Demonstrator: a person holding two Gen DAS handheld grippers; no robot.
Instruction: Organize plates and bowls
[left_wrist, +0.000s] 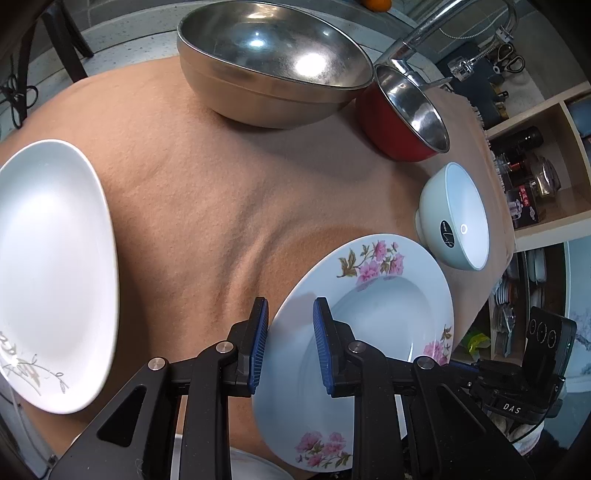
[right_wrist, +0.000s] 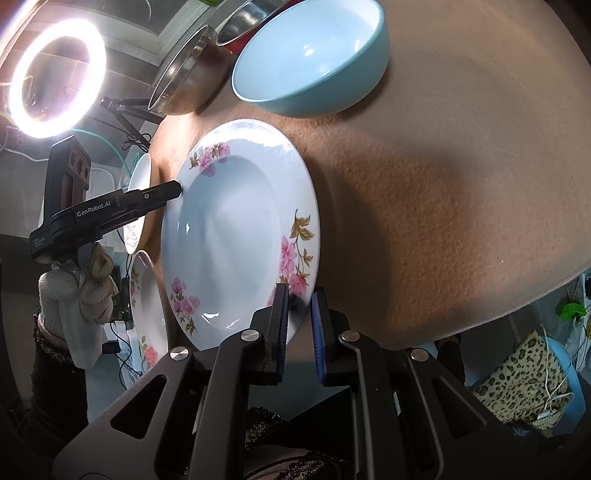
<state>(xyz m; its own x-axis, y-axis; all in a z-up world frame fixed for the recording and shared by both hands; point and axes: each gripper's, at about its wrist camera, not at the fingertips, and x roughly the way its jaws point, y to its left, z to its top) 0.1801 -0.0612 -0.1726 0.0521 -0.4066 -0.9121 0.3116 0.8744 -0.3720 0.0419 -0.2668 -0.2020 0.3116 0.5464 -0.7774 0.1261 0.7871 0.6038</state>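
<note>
Here, the flowered plate (right_wrist: 236, 236) lies on the brown surface (right_wrist: 443, 184); the left claw (left_wrist: 288, 343) and right claw (right_wrist: 298, 325) each straddle opposite rims, fingers apart; uneven closing could tip it into the blue bowl (right_wrist: 314, 62).

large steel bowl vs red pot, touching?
Touching. Left wrist view: the large steel bowl rim meets the red pot rim, no gap visible.
</note>
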